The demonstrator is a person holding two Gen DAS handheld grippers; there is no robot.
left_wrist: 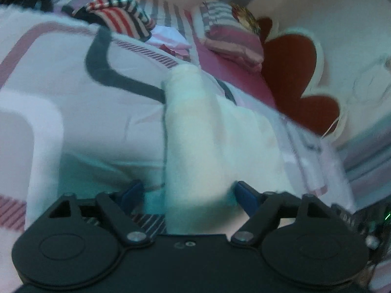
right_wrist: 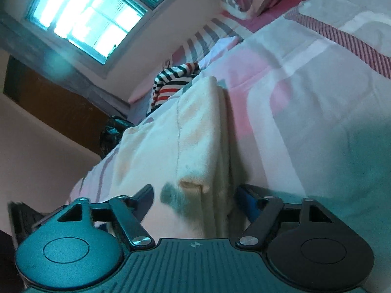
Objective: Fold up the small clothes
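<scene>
**Cream garment between my tongs on the bed**

A fluffy cream fleece garment, folded into a long band, lies on the pink, white and grey patterned bedspread. It runs straight ahead between the blue pads of my left tongs and my right tongs. Both stand apart, gripping nothing. A striped red, white and dark garment sits beyond.

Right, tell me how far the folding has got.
Done, apparently: a striped garment lies bunched at the far side of the bed, though whether folded is unclear. In hand: the cream garment lies partly folded, between the open fingers of the left gripper and right gripper, neither clamping it. Left: finishing its fold.
</scene>
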